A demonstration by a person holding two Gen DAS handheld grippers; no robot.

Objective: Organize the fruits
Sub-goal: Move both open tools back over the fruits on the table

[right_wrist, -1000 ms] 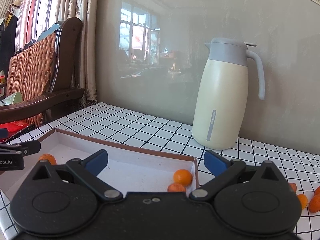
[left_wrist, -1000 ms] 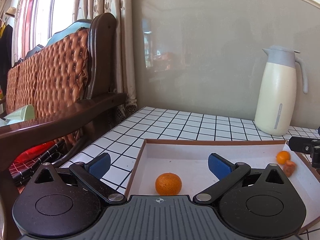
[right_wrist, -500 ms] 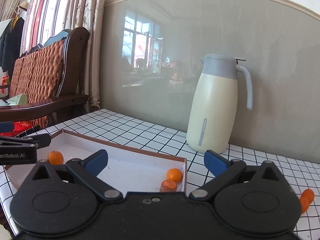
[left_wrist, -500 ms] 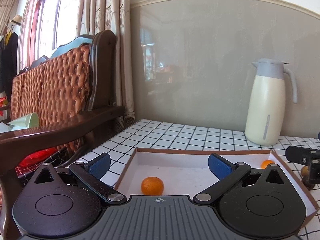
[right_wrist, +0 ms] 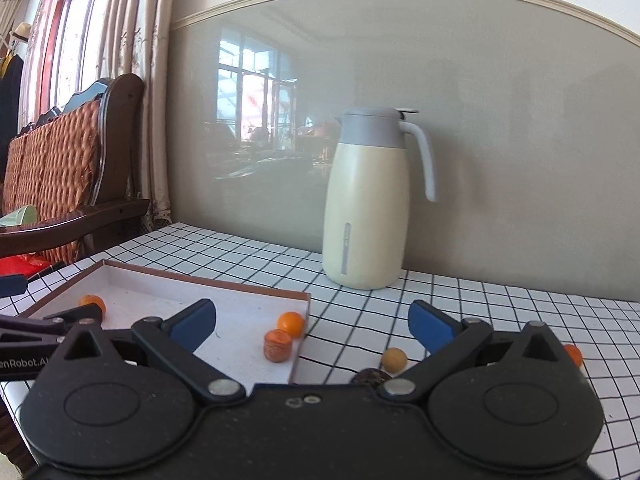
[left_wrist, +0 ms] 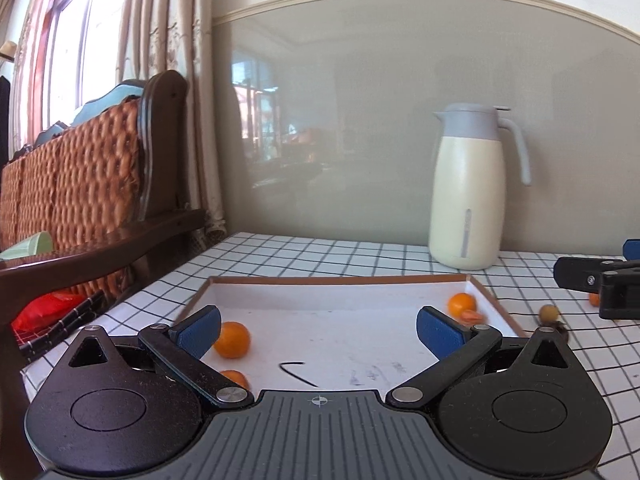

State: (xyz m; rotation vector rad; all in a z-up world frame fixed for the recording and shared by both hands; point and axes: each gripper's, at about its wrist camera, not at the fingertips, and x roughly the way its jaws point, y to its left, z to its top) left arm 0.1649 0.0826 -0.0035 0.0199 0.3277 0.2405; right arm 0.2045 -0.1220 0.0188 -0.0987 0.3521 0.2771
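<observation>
Both grippers have pulled back and risen over the last second, fingers wide apart and empty: left gripper [left_wrist: 318, 326], right gripper [right_wrist: 312, 322]. Four fruits lie in the tray [right_wrist: 208, 280]; a longan [right_wrist: 394, 359] waits on the counter [right_wrist: 480, 304].

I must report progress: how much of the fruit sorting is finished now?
Done: four orange pieces lie in the shallow white cardboard tray, including a round orange fruit. In hand: nothing; left gripper and right gripper are open. Left: a small tan round fruit, a dark fruit and an orange one on the checked tablecloth.
</observation>
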